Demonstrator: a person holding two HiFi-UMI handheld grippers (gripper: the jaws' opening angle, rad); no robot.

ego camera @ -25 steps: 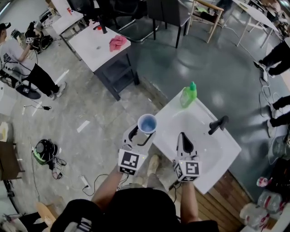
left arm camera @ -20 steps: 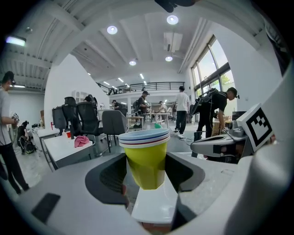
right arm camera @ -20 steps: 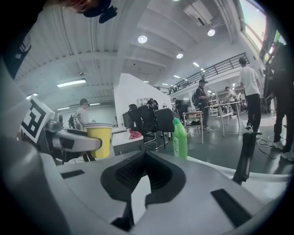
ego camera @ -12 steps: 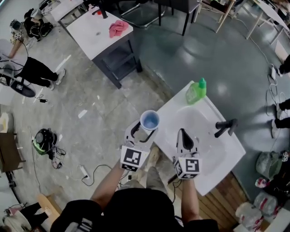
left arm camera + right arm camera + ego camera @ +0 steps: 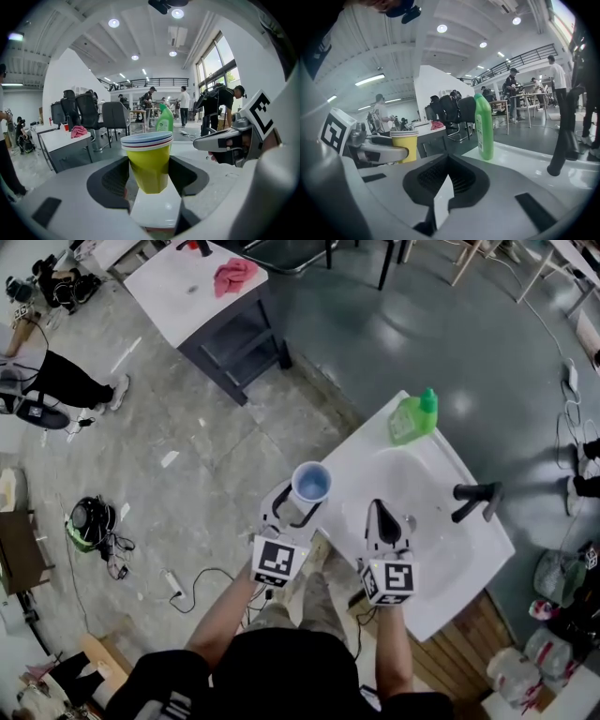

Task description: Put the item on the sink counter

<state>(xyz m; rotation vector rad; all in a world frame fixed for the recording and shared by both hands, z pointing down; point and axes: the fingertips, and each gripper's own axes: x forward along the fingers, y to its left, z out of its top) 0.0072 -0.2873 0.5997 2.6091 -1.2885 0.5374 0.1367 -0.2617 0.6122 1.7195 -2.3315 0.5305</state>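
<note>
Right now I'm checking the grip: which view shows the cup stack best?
The left gripper view: the cup stack sits close and central, clamped between the jaws of the left gripper. The head view shows only its blue inside from above; the right gripper view shows it small, at left.

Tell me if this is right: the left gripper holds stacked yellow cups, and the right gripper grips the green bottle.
Not quite. The right gripper grips nothing: the right gripper view shows its jaws together, the green bottle standing apart on the sink counter. The left gripper does hold stacked yellow cups.
</note>
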